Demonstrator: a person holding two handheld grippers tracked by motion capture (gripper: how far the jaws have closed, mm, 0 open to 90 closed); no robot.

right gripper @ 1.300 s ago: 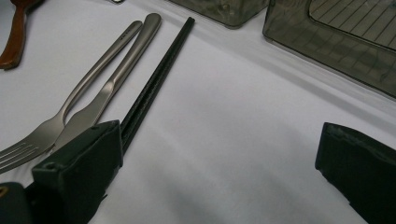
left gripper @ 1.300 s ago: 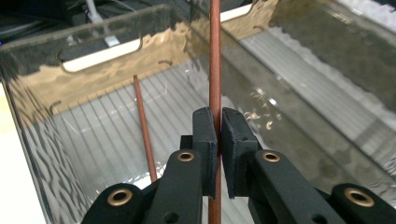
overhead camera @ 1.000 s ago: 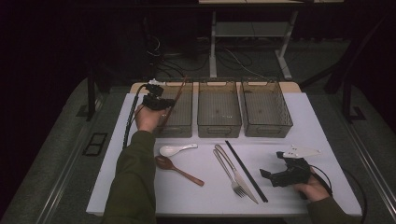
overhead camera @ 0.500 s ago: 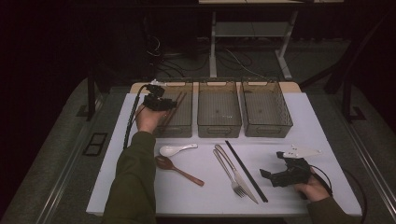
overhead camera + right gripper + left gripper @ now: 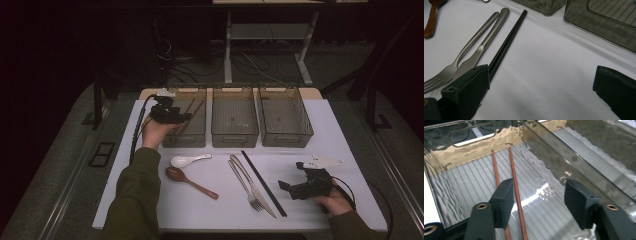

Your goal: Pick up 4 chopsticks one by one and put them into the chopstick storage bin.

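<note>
Brown chopsticks (image 5: pixel 517 195) are being released into the left bin (image 5: pixel 170 140); left gripper (image 5: pixel 539 205) jaws have just been opening, spread. Right gripper (image 5: pixel 541 97), spread, is being kept beside black chopsticks (image 5: pixel 506 42), likely next.

Your left sleeve (image 5: pixel 134 195) is olive green and reaches to the wrist behind the left tongs (image 5: pixel 186 117); a matching cuff (image 5: pixel 350 226) shows behind the right tongs (image 5: pixel 284 186). Both tongs are black, each ending in two blocky rectangular pads (image 5: pixel 504 200) of matte foam-like material. Brass-coloured screw eyes (image 5: pixel 482 206) sit on the arms just behind those pads. A pale grey three-cornered plate (image 5: pixel 320 161) tops the right tongs, and a black cable (image 5: pixel 137 131) trails from the left ones.
</note>
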